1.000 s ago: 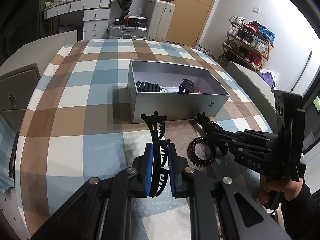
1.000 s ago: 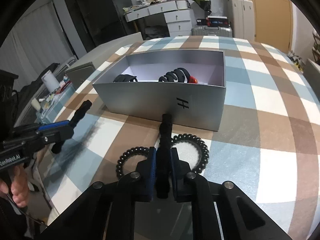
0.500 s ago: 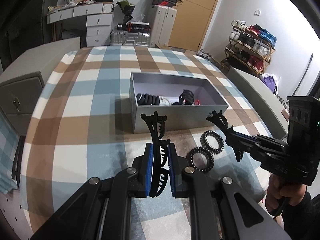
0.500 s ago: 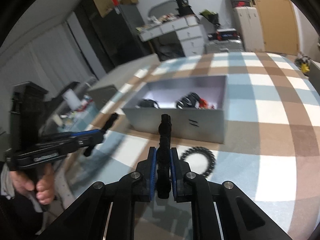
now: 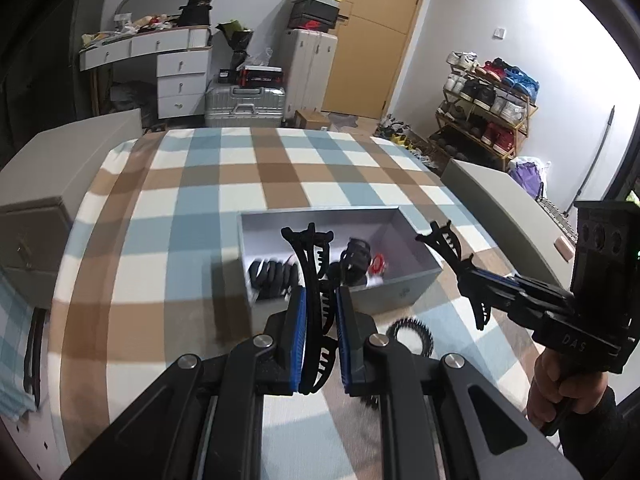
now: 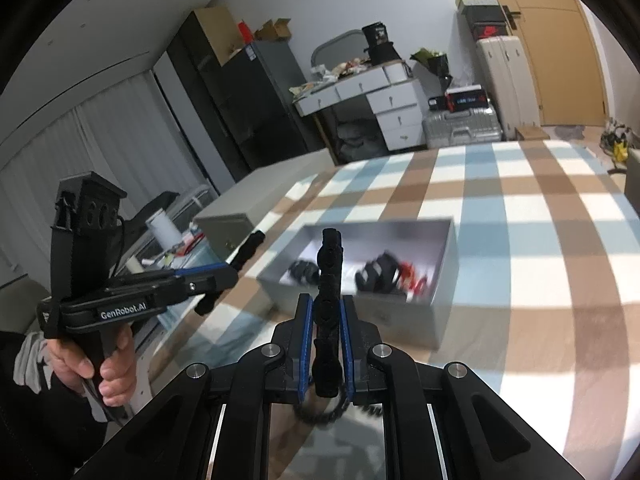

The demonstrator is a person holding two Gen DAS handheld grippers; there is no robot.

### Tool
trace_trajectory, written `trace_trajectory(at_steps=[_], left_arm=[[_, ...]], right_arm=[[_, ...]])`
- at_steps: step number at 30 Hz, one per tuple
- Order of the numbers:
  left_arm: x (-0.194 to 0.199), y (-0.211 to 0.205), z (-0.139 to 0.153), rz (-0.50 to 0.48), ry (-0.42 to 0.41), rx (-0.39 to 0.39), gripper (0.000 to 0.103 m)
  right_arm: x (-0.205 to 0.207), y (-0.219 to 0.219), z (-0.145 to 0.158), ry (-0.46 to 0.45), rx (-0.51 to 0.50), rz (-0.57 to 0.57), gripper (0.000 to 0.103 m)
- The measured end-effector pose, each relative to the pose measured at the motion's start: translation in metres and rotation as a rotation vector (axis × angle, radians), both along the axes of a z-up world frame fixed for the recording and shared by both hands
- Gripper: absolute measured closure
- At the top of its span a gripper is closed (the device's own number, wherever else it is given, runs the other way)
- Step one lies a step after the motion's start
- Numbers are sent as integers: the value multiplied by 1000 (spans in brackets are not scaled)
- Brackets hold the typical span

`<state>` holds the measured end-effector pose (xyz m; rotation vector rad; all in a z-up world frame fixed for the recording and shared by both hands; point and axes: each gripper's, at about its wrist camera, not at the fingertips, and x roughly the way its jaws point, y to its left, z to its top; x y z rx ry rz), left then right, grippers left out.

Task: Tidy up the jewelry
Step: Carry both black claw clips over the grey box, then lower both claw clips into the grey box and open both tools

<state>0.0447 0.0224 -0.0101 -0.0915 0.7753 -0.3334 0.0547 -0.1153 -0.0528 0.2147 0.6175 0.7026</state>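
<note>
My left gripper (image 5: 320,312) is shut on a long black hair claw clip (image 5: 310,264), held in the air over the near wall of the grey open box (image 5: 404,290). My right gripper (image 6: 325,320) is shut on a second black hair clip (image 6: 329,264), held above the table in front of the same box (image 6: 400,320); it also shows in the left wrist view (image 5: 460,268). The box holds black hair ties (image 5: 272,274), a black clip (image 5: 356,258) and a small red piece (image 5: 378,266). Black spiral hair ties (image 5: 410,334) lie on the cloth before the box.
The table carries a blue, brown and white checked cloth (image 5: 192,208). Grey cabinets stand at the left (image 5: 44,184) and right (image 5: 500,196) of it. Drawers, suitcases and a shoe rack (image 5: 484,100) stand further back.
Both grippers have risen from the table with their clips and moved toward the box. The spiral hair ties stay on the cloth, now lower in view.
</note>
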Motion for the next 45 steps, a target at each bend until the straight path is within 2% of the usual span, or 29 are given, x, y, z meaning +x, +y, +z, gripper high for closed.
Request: trace_trajectory(at_steps=[6, 10, 12, 14, 20, 24, 26, 30, 35, 38, 39, 40, 41, 43, 45], left_arm=[[22, -11, 3, -41, -12, 3, 94], [32, -18, 0, -116, -4, 18, 94], [38, -23, -2, -158, 12, 49, 94], [44, -25, -2, -158, 24, 80, 94], [57, -27, -8, -224, 79, 117, 94], [57, -33, -13, -283, 87, 185, 94], [58, -33, -15, -283, 101, 198, 94], [63, -32, -18, -287, 124, 176, 94], [67, -33, -21, -279, 122, 183, 94], [69, -33, -21, -269, 117, 164, 94], [70, -33, -21, -263, 114, 165, 93], [71, -34, -21, -253, 116, 172, 92], [73, -34, -23, -241, 120, 181, 90], [76, -33, -24, -211, 118, 189, 71], [76, -30, -22, -209, 114, 160, 61]], right_arm=[[24, 4, 13, -54, -48, 8, 91], [41, 11, 16, -83, -108, 34, 91], [49, 15, 14, -84, -136, 58, 91], [56, 19, 11, -82, -164, 78, 91], [75, 25, -3, -41, -192, 118, 91], [78, 28, -9, -36, -213, 141, 91], [78, 29, -11, -33, -215, 152, 91], [83, 28, -17, 6, -168, 165, 91], [85, 31, -22, 6, -199, 156, 90], [84, 30, -22, -10, -210, 123, 87], [85, 29, -22, -9, -206, 107, 77], [87, 27, -22, -2, -190, 96, 70], [88, 24, -22, 4, -171, 84, 58], [88, 18, -20, 11, -132, 70, 56], [86, 16, -18, 5, -116, 63, 56]])
